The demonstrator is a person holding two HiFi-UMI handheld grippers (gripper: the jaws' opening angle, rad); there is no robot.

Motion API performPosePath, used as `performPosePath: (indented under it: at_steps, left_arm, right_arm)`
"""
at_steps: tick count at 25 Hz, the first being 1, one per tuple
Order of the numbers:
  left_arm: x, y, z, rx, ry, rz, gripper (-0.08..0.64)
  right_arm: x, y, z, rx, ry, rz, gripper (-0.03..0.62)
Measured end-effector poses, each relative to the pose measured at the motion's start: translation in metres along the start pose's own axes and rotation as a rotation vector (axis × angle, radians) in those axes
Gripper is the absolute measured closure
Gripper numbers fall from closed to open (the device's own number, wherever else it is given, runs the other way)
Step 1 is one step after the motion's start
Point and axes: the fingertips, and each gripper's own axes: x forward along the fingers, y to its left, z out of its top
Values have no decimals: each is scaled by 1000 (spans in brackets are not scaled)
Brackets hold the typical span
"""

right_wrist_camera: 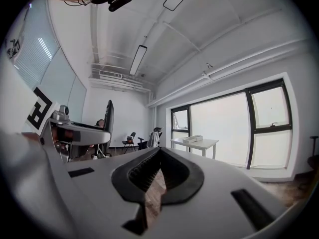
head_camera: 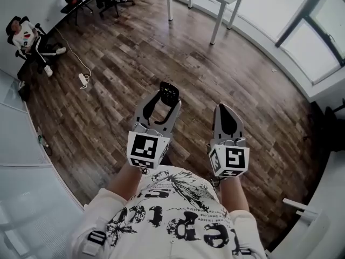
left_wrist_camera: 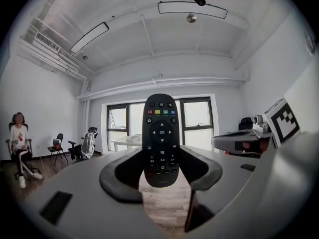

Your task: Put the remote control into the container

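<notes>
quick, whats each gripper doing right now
Left gripper: shut on the remote, held upright between its jaws.
Right gripper: shut, nothing between its jaws.

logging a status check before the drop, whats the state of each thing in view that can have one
remote control, upright, buttons toward the left gripper view's camera, clamped between the jaws
left gripper, shut on the remote control, held in the air over the floor
right gripper, jaws together, nothing between them
container, not in any view
person, seated, at the far left of the left gripper view
</notes>
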Motion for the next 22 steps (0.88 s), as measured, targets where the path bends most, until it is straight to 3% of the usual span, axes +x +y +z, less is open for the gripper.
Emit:
performPosePath:
  at_steps: [10,17,22]
  left_arm:
    - [98,122,10,-23,-2,-49,328]
    - [112,231,18,-17,-7,-26,328]
    - [141,265,14,-29,16,-30,328]
  right_arm:
    - [147,7,24,-12,8,-50,591]
    - [246,62,47,-9,-29,-15,591]
    - [297,74,46,-9,-6,17,591]
